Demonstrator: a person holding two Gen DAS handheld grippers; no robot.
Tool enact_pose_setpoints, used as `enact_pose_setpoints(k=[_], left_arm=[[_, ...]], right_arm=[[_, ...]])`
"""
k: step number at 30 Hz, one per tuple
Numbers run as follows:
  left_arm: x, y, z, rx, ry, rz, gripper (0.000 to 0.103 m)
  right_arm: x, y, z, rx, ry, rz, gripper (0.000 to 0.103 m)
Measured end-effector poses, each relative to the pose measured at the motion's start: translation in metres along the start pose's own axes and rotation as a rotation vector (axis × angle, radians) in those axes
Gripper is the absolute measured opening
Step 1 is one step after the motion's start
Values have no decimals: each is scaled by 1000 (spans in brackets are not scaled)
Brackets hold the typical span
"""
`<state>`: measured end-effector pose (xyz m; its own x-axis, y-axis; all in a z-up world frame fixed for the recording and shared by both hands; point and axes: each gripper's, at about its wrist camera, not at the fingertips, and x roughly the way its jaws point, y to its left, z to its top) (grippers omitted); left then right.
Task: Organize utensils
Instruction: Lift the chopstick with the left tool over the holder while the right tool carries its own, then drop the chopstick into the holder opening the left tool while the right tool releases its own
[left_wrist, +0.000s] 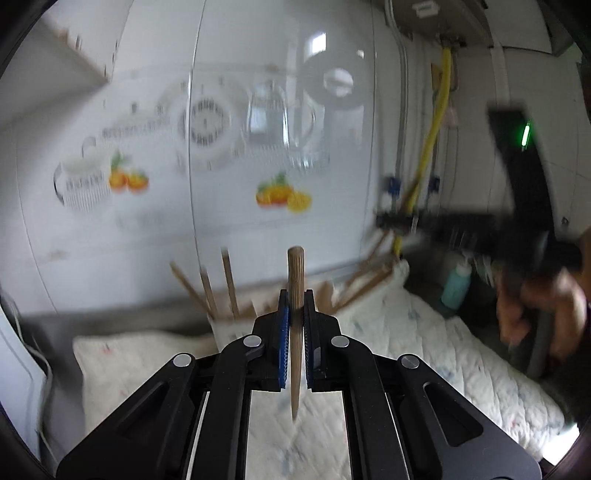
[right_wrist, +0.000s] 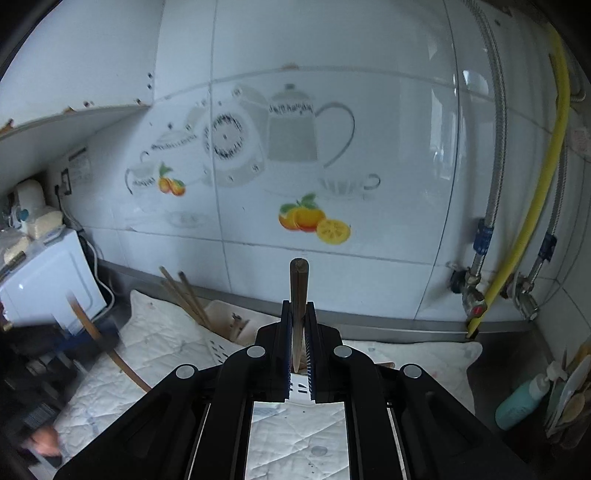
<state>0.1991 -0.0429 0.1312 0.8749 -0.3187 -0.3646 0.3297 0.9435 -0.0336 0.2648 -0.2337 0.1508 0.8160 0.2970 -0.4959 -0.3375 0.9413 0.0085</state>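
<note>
Wooden chopstick (left_wrist: 295, 317) matt, grained; quilted cloth mat (right_wrist: 295, 443) soft; wall tiles (right_wrist: 332, 55) glossy; hose (right_wrist: 495, 110) braided metal.

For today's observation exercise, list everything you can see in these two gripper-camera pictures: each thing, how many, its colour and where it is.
Wooden chopstick: one, light brown, upright in the left gripper.
Wooden chopstick: one, darker brown, upright in the right gripper.
White slotted utensil holder: one, on the cloth near the wall, several brown chopsticks leaning in it.
Quilted cloth: one, white, covering the counter.
Pump bottle: one, teal, right corner.
Flexible hose: one, yellow, on the right wall.
White appliance: one, left.
Wall tiles: white, teapot and orange prints.
Left gripper: black, shut on its chopstick.
Right gripper: black, shut on its chopstick.
</note>
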Motion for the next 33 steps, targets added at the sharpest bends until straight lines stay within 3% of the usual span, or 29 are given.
enact_pose_setpoints(k=[8,13,20,24,33], left_arm=[[0,2,67,33,-151,51,5],[17,2,87,57,-200,104,5],[50,13,89,40,-214,142,5],[72,22,78,15,-183,145,5],[85,32,68,-1,-184,167,5]], right_arm=[[31,-1,-11,-9,52,11,6],[42,0,-14,-20,64,19,6],[55,1,-21,-39,73,28,6],[61,3,-26,-54,78,34,6],[66,5,-31,-67,77,32,6]])
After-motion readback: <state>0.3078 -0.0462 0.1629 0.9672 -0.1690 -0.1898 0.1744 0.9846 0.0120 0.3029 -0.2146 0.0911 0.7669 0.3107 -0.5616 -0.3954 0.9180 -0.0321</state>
